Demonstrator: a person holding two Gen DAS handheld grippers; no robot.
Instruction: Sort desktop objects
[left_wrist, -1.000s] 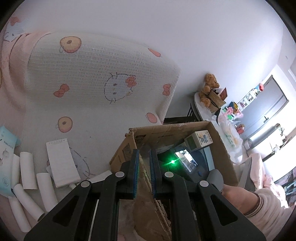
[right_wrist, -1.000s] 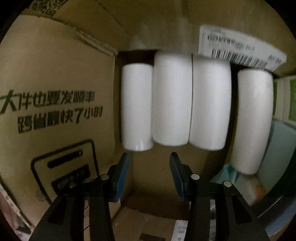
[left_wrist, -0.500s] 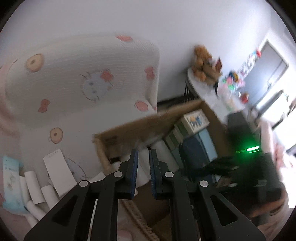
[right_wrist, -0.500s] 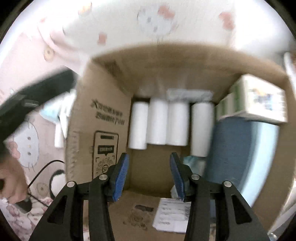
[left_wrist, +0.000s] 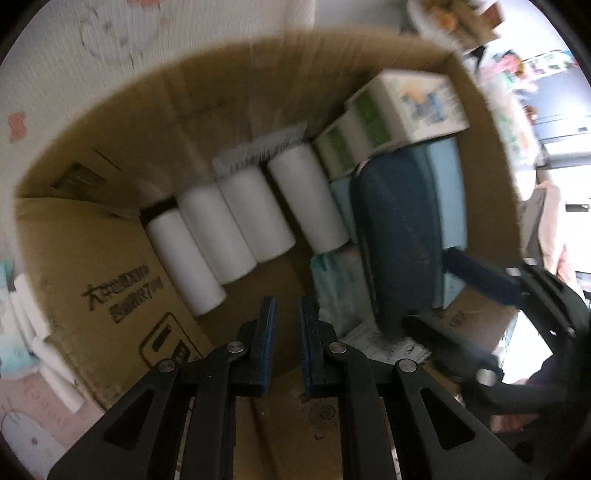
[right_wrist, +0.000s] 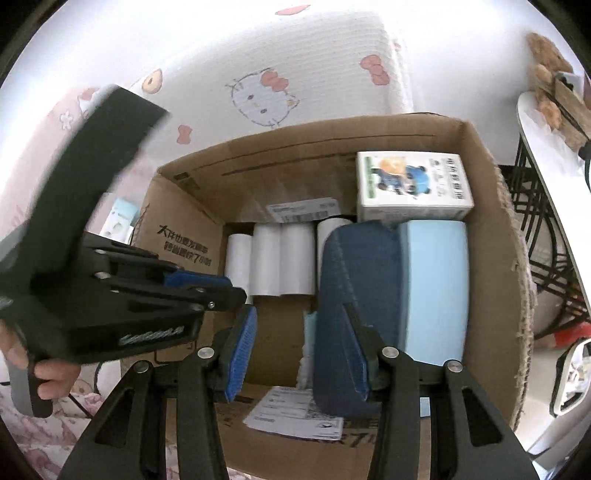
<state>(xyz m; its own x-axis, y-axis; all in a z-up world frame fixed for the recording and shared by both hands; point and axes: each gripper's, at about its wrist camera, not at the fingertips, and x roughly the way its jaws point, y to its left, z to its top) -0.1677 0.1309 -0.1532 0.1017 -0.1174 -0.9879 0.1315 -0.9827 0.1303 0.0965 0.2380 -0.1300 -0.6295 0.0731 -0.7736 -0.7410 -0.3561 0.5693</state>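
- The cardboard box (right_wrist: 491, 258) holds the sorted items: four white paper rolls (left_wrist: 240, 225) lie side by side along its far wall, a printed carton (right_wrist: 413, 192) sits in its far right corner, and a dark blue pouch (right_wrist: 358, 280) leans on a light blue pack (right_wrist: 436, 288) along its right wall.
- More white rolls (left_wrist: 37, 332) lie outside the box, past its left wall; the sorting looks unfinished.
- The left gripper (left_wrist: 284, 325) is released and empty, its jaws parted by a narrow gap and easing wider, hovering over the bare box floor in front of the rolls.
- The right gripper (right_wrist: 299, 350) is also unclenched with nothing between its jaws; its right pad stands in front of the pouch, whether touching I cannot tell.
- Risk: the two tools crowd each other at the box's near left side, so a quick swing could knock them together.
- Risk: a brush against the leaning pouch could tip it onto the rolls.
- Risk: the left wall flap stands between the grippers and the loose rolls; a low exit would snag it and shove the box.
- Risk: the rolls are smooth and round; an off-centre pinch could let one squirt free.
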